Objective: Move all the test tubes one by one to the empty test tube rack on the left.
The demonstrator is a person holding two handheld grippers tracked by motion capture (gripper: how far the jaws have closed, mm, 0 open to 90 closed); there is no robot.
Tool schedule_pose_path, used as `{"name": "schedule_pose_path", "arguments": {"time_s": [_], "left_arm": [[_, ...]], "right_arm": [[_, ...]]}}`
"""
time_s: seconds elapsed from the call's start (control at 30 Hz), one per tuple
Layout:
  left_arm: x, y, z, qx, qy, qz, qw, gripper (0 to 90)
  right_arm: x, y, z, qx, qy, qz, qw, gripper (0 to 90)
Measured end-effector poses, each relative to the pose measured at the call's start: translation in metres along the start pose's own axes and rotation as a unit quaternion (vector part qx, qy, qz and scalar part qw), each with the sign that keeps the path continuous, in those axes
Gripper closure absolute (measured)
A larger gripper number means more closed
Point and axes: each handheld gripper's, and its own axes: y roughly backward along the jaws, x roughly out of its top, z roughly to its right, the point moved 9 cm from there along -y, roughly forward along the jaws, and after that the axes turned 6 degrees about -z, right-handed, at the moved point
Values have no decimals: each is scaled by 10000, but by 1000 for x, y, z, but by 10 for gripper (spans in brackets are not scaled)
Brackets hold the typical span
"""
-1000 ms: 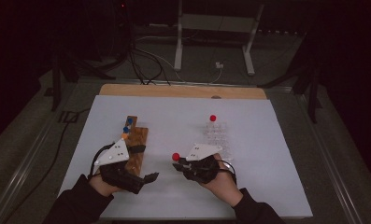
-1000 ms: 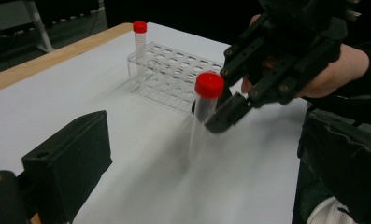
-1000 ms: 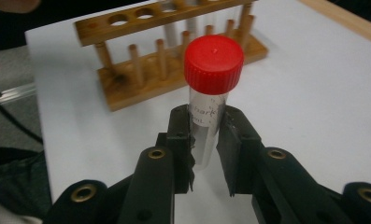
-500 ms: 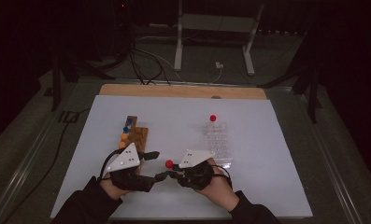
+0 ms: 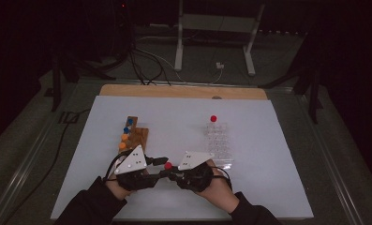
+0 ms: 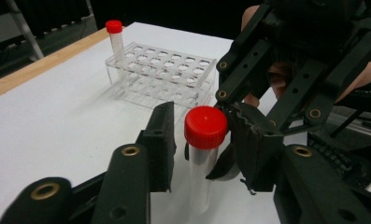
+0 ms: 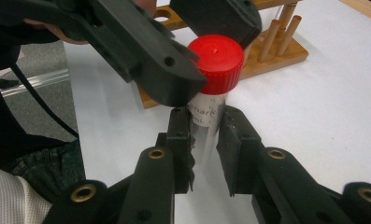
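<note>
A clear tube with a red cap (image 7: 216,58) stands upright off the table at the front centre. My right gripper (image 7: 205,135) is shut on its clear body, below the cap. My left gripper (image 6: 206,135) comes in from the other side with its jaws on either side of the red cap (image 6: 205,127); a narrow gap shows between one jaw and the cap, so it stands open. In the high view the two grippers meet tip to tip, left gripper (image 5: 161,164) and right gripper (image 5: 170,173), with the cap (image 5: 168,165) between them.
A clear plastic rack (image 5: 219,143) sits right of centre with one red-capped tube (image 5: 213,119) at its far end. A wooden stand (image 5: 136,136) with blue and orange caps lies just beyond my left hand. The white board's front edge is close under both hands.
Both hands have come together at the front centre. My left gripper moved right from beside the wooden stand, my right brought the tube left, and the left jaws now bracket the cap.
</note>
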Motion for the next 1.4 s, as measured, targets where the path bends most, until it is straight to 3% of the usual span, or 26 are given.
{"name": "schedule_pose_path", "arguments": {"time_s": [0.13,0.43,0.63,0.73,0.93,1.13,1.33,1.4], "left_arm": [[0,-1,1,-46,-26,-7,10000,689],[0,-1,1,-97,-69,-34,9999,716],[3,3,-1,-72,-37,10,10000,719],[5,8,-5,18,-23,42,10000,719],[12,24,-18,284,30,177,9994,719],[13,43,-32,575,105,212,9981,719],[11,64,-48,879,242,221,9956,719],[12,71,-52,963,250,249,9947,719]], "right_arm": [[0,-1,-1,1,12,-13,10000,744],[0,-1,-2,38,19,-23,10000,744],[2,2,-2,110,-42,137,9998,718],[4,4,0,102,-80,203,9997,588],[9,15,10,-232,-157,409,9988,387],[13,24,18,-382,-345,568,9971,190],[14,27,23,-361,-511,665,9958,8],[14,28,22,-280,-535,706,9957,0]]}}
